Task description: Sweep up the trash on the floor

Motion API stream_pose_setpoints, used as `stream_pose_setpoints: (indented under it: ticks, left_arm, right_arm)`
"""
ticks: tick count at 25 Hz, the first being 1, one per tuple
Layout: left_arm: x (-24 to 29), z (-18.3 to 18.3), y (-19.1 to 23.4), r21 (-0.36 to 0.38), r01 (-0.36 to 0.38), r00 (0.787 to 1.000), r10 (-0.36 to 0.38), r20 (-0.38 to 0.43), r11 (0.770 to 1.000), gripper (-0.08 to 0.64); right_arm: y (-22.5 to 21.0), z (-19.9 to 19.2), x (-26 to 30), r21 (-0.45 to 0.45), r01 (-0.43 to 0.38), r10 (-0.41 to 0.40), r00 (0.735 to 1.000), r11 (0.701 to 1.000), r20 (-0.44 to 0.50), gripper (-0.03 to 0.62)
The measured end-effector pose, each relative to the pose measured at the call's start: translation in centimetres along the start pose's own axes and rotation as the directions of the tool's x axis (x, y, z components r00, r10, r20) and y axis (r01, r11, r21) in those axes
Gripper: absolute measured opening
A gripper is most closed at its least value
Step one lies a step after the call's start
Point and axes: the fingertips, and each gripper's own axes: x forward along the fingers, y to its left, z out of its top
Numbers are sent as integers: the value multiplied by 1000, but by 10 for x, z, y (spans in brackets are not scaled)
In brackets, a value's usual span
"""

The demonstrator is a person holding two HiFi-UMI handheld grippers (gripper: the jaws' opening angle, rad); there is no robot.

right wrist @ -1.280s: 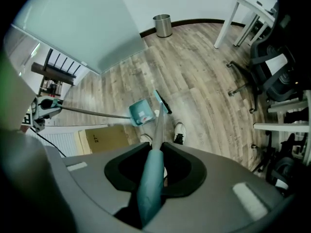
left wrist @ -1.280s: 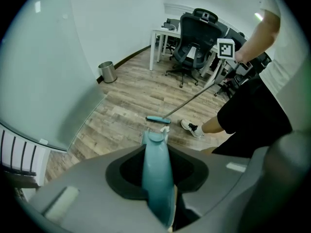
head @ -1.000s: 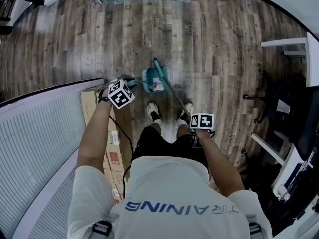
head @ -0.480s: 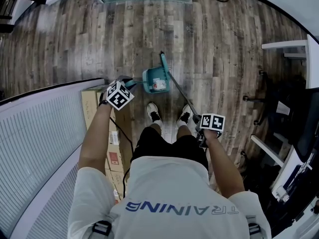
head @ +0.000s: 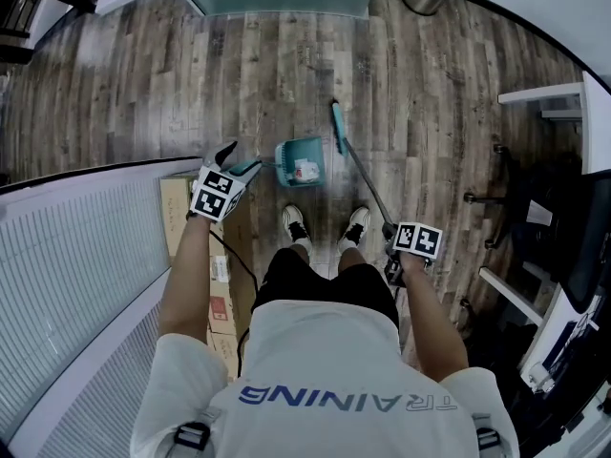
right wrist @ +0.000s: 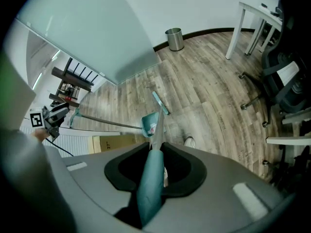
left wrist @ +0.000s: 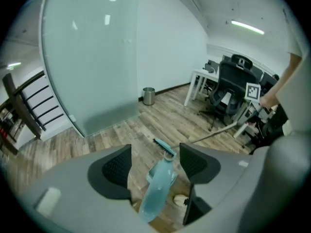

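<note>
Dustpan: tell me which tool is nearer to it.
Left. The left tool is just left of the dustpan, its jaws just opened with the dustpan's handle between them. The right tool is farther off at lower right, shut on the broom.

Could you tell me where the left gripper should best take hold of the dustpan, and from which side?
Take the dustpan by its teal handle, coming down from above: it rises from the pan, straight between the pads of the left gripper. Those jaws have just been opening, the handle loose between them.
</note>
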Motion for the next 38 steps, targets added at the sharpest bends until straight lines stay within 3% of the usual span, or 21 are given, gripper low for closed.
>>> stream_pose_setpoints:
  ticks: [2,5,8,11,18,21,31,33,38]
  left_arm:
    - [-20,17,0,-96,-13,998,19,65,995,280]
    - [-50,45,-10,-188,-20,982,55,183,982,149]
    - [-80,76,-24,-231,-47,947,117,300,972,47]
    - [-107,105,-37,-267,-67,905,171,389,961,10]
    - [-149,148,-62,-313,-112,821,265,505,943,3]
    - [-172,167,-70,-340,-121,775,303,554,932,3]
    - [-239,231,-95,-310,-142,642,326,694,940,3]
    - [-247,236,-99,-308,-144,627,328,707,940,3]
    - [-257,235,-105,-315,-144,611,335,718,938,3]
  right_arm:
    - [-3,5,-7,1,10,-10,1000,1000,20,107]
    - [-5,13,-17,-2,21,-21,999,1000,50,107]
    - [-3,21,-29,-6,23,-23,996,1000,81,107]
    - [5,32,-43,-25,23,-19,992,999,122,107]
    - [32,61,-83,-86,-8,28,974,996,226,107]
    - [50,76,-101,-121,-28,60,961,992,269,107]
    - [98,109,-145,-200,-50,121,925,978,361,107]
    - [99,110,-150,-217,-41,121,921,975,371,107]
    - [96,109,-156,-214,-48,128,917,976,379,107]
